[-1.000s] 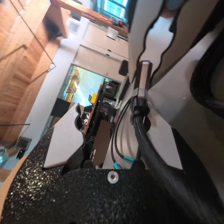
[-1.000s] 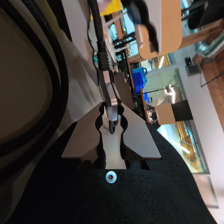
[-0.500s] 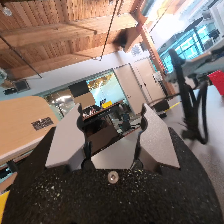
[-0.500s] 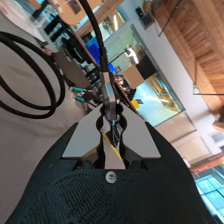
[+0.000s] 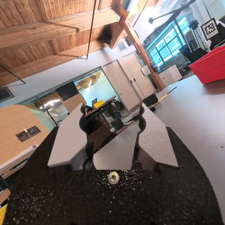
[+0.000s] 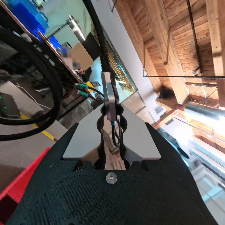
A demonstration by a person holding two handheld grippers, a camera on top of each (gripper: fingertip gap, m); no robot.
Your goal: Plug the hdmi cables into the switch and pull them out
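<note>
**Switch pinched in the right gripper, left gripper empty**

The right gripper [image 6: 111, 109] is clamped on the silver switch [image 6: 108, 96], which stands edge-on between its fingertips. A thick black braided HDMI cable [image 6: 103, 51] leaves the switch's far end; two teal-tipped plugs [image 6: 82, 90] hang to its left, with black cable loops [image 6: 53, 75] further left. The left gripper [image 5: 112, 116] stands spread wide, holding nothing, above the grey desk [image 5: 189, 116]. A red bin [image 5: 209, 70] sits at the desk's far right. Overhead runs a wood-plank ceiling [image 5: 48, 18].
</note>
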